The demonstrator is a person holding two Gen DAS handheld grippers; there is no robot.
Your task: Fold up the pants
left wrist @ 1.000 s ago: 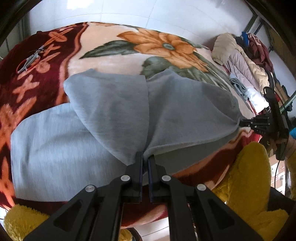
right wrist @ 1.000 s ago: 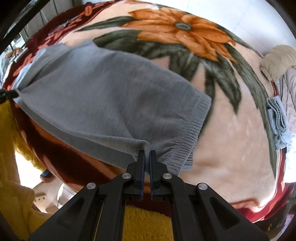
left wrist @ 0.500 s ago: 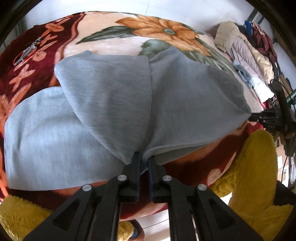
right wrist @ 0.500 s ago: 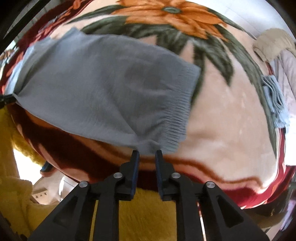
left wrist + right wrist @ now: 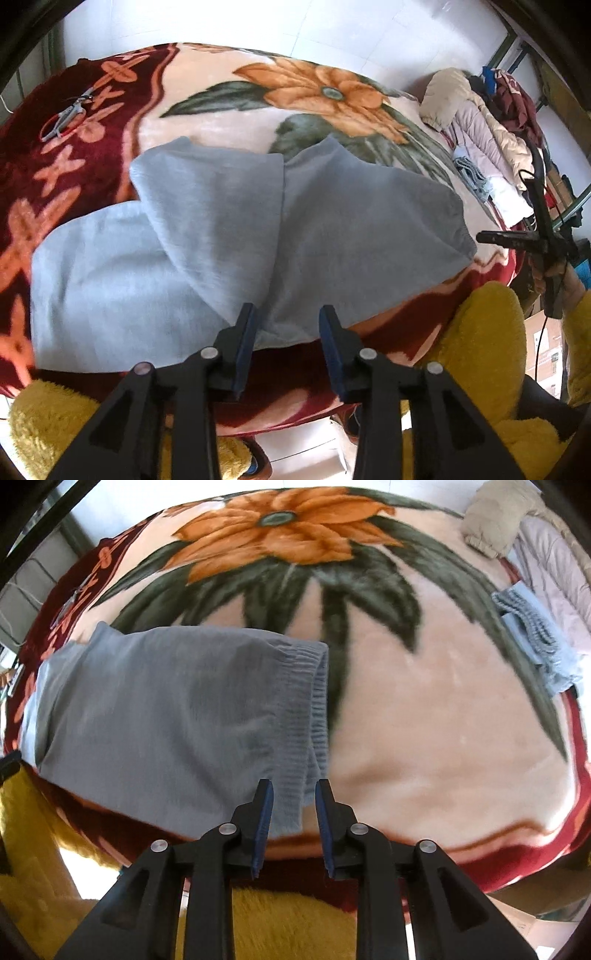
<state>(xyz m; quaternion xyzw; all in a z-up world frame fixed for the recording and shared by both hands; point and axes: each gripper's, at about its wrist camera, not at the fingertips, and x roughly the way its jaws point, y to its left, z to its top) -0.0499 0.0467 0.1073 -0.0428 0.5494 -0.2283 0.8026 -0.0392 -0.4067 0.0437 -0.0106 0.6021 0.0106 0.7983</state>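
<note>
Two wrist views show the grey pants point(image 5: 229, 236) lying folded on the floral blanket point(image 5: 229, 110) that covers the bed. We see the garment near the blanket's front edge, with one leg doubled over the other; the upper layer reaches back toward the orange flower point(image 5: 325, 92), and the lower layer spreads out to the left. In the right wrist view we look at the pants point(image 5: 166, 709) from the waist end, where the ribbed elastic waistband point(image 5: 314, 716) forms the right-hand edge of the fold.

Our left gripper point(image 5: 286, 314) hangs over the near edge of the cloth. Its jaws are opening, with a moderate gap; the fabric's edge lies in the gap, but the pads do not press on it. Our right gripper point(image 5: 293, 794) stands over the waistband corner. Its jaws are opening too, with a narrower gap, and the ribbed hem lies loose between the fingers without being pinched. In the left wrist view we also see this gripper point(image 5: 495, 238) from the side, just off the right end of the pants, carried by a hand point(image 5: 557, 273) in a fuzzy yellow sleeve point(image 5: 580, 332).

Scissors point(image 5: 64, 116) rest on the dark red border of the blanket at far left. Jackets point(image 5: 476, 122) are piled at the far right of the bed, and a small folded blue-grey garment point(image 5: 532, 635) lies just before them.
</note>
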